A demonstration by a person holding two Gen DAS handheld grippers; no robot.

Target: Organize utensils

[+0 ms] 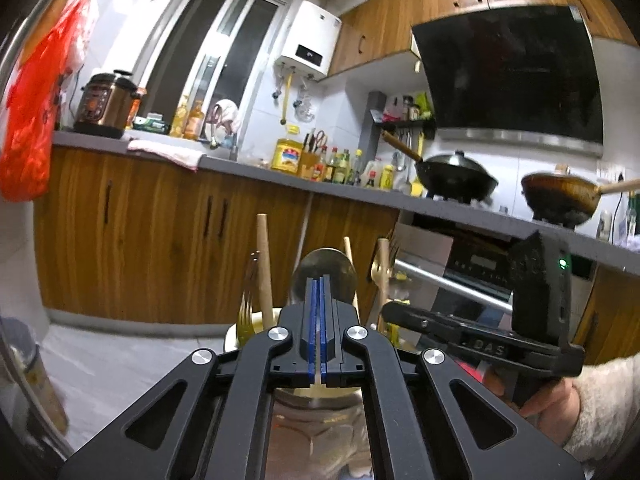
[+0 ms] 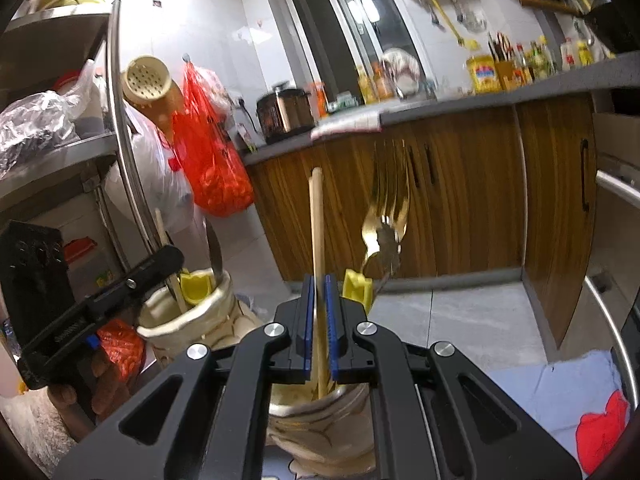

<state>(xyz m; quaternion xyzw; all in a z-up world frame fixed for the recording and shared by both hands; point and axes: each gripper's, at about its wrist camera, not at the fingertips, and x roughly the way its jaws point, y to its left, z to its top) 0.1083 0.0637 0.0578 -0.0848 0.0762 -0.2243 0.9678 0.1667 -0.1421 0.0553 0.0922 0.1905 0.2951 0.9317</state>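
Two grippers working side by side over two cream holders, and it's mid-sort! The right gripper (image 2: 319, 280) has its fingers clenched on a pair of wooden chopsticks (image 2: 318, 220), upright, their lower ends down inside the near holder (image 2: 320, 412) right beneath the fingers. A gold fork (image 2: 390, 208) stands tines-up just beside them, seemingly in that same holder, though its base is hidden. Over to the left, the second holder (image 2: 188, 312) already carries a thin wooden stick and a dark metal handle. The left gripper (image 1: 319, 320) has its fingers pressed tight on a thin pale handle, with a round metal spoon bowl (image 1: 324, 274) rising just past the tips; that looks like the held piece, though the join is hidden. More wooden handles and a fork (image 1: 248, 300) stand around it. Judging by this, most utensils are already upright in holders; what's left is settling these two and regrouping by type.
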